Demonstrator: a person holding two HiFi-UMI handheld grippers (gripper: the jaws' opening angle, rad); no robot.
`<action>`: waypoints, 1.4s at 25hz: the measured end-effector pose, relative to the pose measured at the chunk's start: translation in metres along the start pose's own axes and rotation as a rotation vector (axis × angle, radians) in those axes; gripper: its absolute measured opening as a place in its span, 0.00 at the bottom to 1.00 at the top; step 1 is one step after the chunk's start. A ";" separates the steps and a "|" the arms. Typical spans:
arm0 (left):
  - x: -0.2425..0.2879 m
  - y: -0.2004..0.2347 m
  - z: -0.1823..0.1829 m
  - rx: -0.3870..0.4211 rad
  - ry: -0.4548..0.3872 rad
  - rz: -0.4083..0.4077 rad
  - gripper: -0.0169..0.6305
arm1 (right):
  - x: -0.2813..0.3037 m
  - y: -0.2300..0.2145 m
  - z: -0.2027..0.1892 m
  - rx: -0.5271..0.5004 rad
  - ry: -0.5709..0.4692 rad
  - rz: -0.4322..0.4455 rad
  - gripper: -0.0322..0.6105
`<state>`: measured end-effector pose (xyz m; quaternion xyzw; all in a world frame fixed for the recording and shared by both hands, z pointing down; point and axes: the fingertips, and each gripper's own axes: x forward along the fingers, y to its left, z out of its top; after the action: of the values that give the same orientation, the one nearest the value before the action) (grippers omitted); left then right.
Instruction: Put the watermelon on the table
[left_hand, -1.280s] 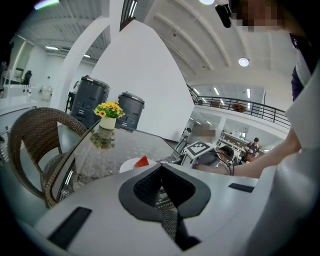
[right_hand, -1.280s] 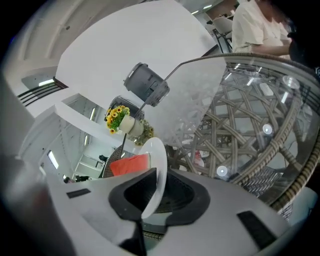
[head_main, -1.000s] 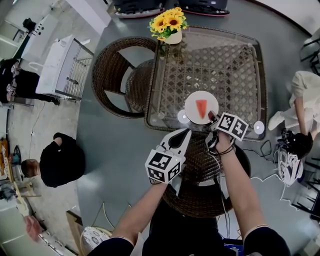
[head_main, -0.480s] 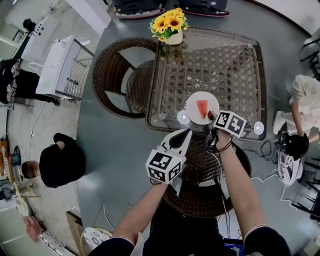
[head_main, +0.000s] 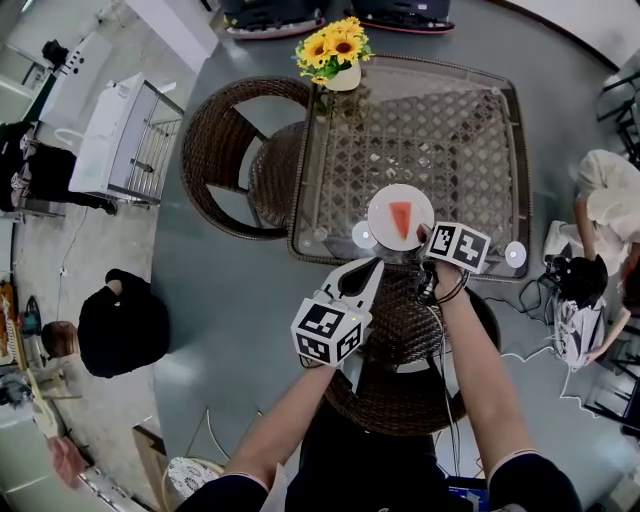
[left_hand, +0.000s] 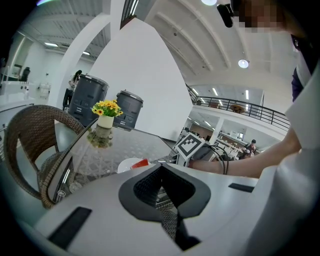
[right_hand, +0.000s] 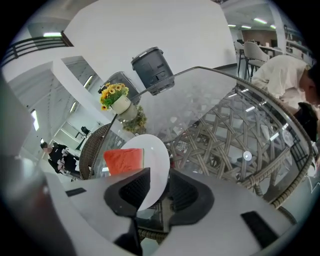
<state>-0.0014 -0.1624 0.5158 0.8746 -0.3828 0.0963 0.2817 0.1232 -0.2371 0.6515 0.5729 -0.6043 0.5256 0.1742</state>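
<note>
A red watermelon slice (head_main: 401, 216) lies on a white plate (head_main: 384, 203) near the front edge of the glass table (head_main: 440, 130). My right gripper (head_main: 424, 236) stands at the plate's near rim. In the right gripper view its jaws are opening around that plate rim (right_hand: 154, 150), with a gap beside it, and the watermelon slice (right_hand: 123, 161) sits just beyond. My left gripper (head_main: 375, 263) hangs shut and empty below the table's front edge, over a wicker seat. From the left gripper view, the slice (left_hand: 141, 163) shows past the left gripper (left_hand: 161, 167).
A vase of sunflowers (head_main: 337, 50) stands at the table's far left corner. One wicker chair (head_main: 225, 150) sits left of the table, another (head_main: 410, 340) under my arms. Small white discs (head_main: 365, 234) (head_main: 515, 254) lie by the front edge. People are at the left (head_main: 120, 320) and right (head_main: 610, 180).
The right gripper's marker cube has rolled a little at the plate's rim. Plate, slice and left gripper have stayed where they were. The person at the right has shifted.
</note>
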 end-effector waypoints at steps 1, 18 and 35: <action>0.000 0.000 0.000 0.001 0.001 -0.001 0.03 | -0.001 0.000 0.001 -0.011 0.000 -0.005 0.23; 0.007 -0.022 0.022 0.052 -0.009 -0.045 0.03 | -0.076 0.048 0.021 -0.201 -0.226 0.241 0.06; -0.015 -0.068 0.064 0.115 -0.054 -0.116 0.03 | -0.195 0.113 0.023 -0.507 -0.530 0.316 0.06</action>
<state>0.0344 -0.1516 0.4289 0.9122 -0.3329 0.0779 0.2258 0.0887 -0.1809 0.4351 0.5275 -0.8195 0.2141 0.0650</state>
